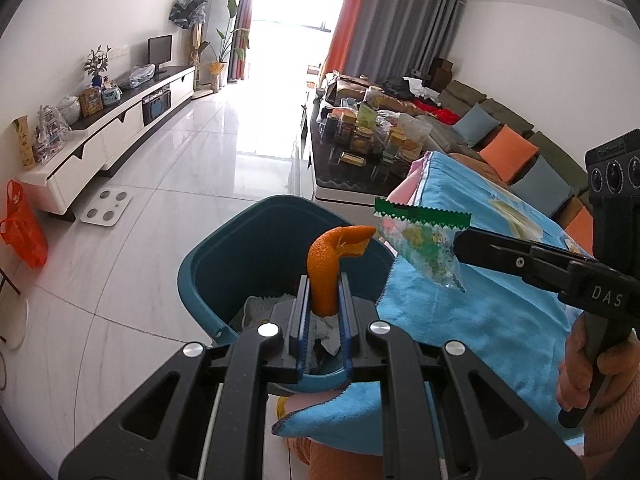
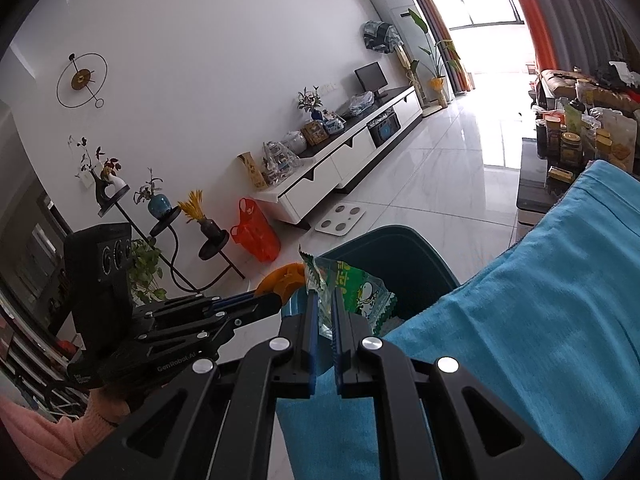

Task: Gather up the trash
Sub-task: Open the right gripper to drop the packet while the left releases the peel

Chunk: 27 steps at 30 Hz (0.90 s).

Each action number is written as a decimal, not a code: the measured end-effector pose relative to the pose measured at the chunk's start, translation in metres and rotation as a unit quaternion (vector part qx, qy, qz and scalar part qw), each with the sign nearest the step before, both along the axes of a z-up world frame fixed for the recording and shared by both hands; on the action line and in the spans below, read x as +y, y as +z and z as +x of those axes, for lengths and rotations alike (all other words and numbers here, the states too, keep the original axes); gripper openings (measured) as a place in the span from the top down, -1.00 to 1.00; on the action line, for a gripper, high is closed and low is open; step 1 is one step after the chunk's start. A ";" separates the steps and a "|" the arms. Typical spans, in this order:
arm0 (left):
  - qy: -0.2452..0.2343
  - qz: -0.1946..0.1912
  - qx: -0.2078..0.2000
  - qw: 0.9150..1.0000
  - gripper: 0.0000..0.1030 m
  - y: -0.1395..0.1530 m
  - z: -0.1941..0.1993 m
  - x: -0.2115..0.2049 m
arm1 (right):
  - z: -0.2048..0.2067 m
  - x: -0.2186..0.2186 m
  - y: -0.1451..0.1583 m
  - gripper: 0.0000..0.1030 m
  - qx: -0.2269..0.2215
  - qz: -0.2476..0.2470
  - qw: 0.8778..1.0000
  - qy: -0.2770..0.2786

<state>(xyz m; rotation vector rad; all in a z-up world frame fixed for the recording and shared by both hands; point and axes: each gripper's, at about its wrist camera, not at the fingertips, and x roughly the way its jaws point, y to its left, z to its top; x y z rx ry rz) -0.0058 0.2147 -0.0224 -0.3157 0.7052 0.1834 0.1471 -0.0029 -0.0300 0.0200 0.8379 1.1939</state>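
Observation:
My left gripper [image 1: 323, 280] is shut on a curled orange peel [image 1: 336, 256] and holds it above a teal trash bin [image 1: 224, 256] that has crumpled paper inside. My right gripper [image 2: 325, 300] is shut on a green and clear snack wrapper [image 2: 352, 284], held at the bin's [image 2: 400, 256] near rim. In the left wrist view the right gripper [image 1: 460, 242] comes in from the right with the wrapper [image 1: 420, 236] beside the peel. In the right wrist view the left gripper [image 2: 276, 300] holds the peel [image 2: 282, 276] just left of the wrapper.
A blue towel [image 1: 472, 300] covers the surface right of the bin. A dark coffee table [image 1: 352, 172] full of jars stands beyond. A white scale [image 1: 106, 206] and an orange bag [image 1: 22, 228] lie on the tiled floor by the TV cabinet [image 1: 120, 128].

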 end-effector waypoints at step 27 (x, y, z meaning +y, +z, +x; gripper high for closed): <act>0.022 -0.005 0.011 1.000 0.74 -0.010 0.008 0.003 | 0.008 0.030 -0.006 0.90 0.006 -0.018 1.000 0.008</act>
